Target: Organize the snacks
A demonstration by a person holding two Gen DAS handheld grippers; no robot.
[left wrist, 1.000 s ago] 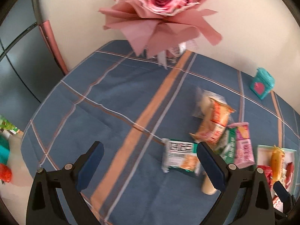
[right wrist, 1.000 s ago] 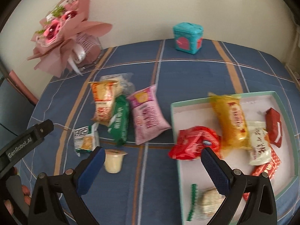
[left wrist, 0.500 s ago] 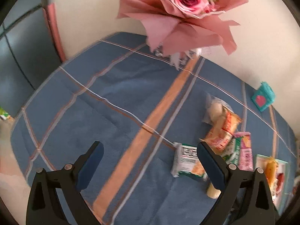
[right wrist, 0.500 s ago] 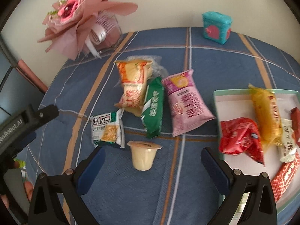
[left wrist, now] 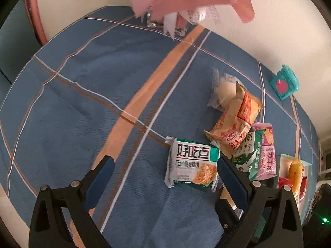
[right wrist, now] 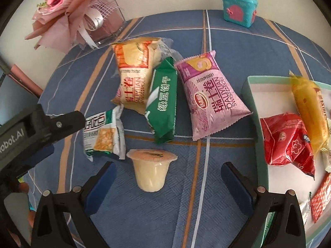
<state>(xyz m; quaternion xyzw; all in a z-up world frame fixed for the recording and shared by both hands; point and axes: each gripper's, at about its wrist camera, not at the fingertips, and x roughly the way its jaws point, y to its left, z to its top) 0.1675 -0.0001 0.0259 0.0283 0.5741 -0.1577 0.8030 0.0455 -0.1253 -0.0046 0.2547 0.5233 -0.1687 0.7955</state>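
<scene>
Plastic pudding cup (right wrist: pixel 152 170) at 12 o'clock of the wide-open right gripper (right wrist: pixel 168 177): light, slick, likely crushable; grip its tapered sides gently, below the rim

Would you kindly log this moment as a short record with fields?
surface: blue plaid tablecloth
tray: teal-rimmed tray at right, holding red packet and yellow packet
loose snacks: pudding cup, white-green biscuit pack, green pack, pink roll pack, orange roll pack
left tongs: open, empty, near biscuit pack
right tongs: open, empty, either side of pudding cup
background: pink bouquet, teal box
</scene>
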